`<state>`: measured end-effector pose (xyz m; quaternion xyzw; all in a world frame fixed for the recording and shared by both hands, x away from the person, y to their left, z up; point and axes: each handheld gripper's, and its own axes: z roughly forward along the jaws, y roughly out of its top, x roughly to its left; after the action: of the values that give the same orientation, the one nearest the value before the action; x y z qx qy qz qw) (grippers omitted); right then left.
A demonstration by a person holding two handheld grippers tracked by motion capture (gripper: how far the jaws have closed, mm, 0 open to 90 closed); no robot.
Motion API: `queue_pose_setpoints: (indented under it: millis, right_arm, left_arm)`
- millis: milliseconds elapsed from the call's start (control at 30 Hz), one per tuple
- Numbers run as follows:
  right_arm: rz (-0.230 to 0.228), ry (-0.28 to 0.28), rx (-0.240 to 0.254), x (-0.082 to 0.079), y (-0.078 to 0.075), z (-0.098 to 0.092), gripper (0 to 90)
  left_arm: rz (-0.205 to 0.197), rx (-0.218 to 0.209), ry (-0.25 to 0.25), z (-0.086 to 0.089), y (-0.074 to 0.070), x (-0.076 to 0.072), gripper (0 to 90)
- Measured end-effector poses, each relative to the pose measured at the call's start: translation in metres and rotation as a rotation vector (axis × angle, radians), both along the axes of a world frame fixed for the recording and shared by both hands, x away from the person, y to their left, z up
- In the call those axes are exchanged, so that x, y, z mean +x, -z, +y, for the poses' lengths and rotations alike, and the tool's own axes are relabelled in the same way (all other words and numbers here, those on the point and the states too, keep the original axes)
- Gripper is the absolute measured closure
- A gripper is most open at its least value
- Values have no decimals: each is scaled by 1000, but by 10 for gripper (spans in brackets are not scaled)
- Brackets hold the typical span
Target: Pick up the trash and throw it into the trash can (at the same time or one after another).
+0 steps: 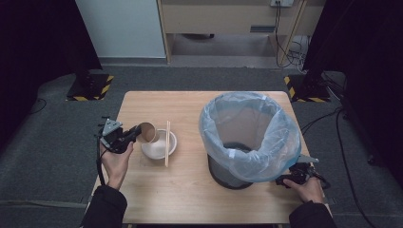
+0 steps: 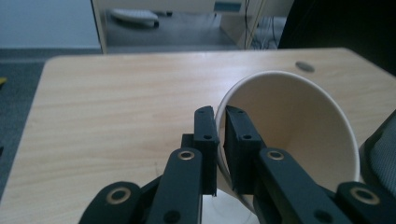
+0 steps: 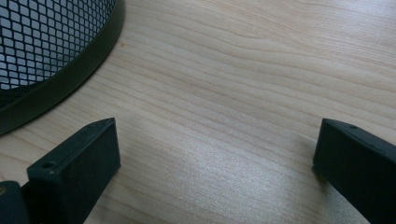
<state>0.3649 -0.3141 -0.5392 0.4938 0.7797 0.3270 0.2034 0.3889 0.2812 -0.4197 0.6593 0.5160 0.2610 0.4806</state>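
The left gripper (image 1: 134, 133) has its jaws pinched narrow on the rim of a paper cup (image 1: 148, 132) — one jaw inside the wall, one outside, as the left gripper view shows with the cup's (image 2: 299, 126) pale interior tipped open toward the camera. In the high view the cup hangs on its side over the near-left edge of a white bowl (image 1: 159, 145), with a pair of chopsticks (image 1: 167, 142) lying across that bowl's rim. The lined bin (image 1: 250, 137) stands to the right on the table (image 1: 180, 190), well apart from the cup, and the right gripper (image 1: 291, 179) rests low beside the bin's base, jaws spread wide with nothing between them; its own view shows bare wood and the mesh foot of the bin (image 3: 51, 60). The step in hand looks like carrying the cup across to the bin. A rim grip on thin paper is shallow, so the carry probably wants a steady wrist and no squeeze harder than now — the wall could buckle. Clearing the chopsticks on the way matters, since a knock would likely roll them off the bowl. The release is best made over the liner's mouth, not at its edge.
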Motion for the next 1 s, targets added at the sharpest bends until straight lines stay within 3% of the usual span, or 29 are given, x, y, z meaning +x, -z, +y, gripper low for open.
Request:
queue_pose_setpoints:
  millis: [233,533,1000]
  right_arm:
    - [0,0,0,0,0,0,8]
    - [-1,-3,-1,0,0,0,8]
    - [-1,-8,-4,0,0,0,8]
  left_arm:
    - [-96,-28,15,-2,-25,-12,833]
    - [-184,-78,69,-11,-52,-25,833]
    - [-285,-113,132,-23,-83,-45,833]
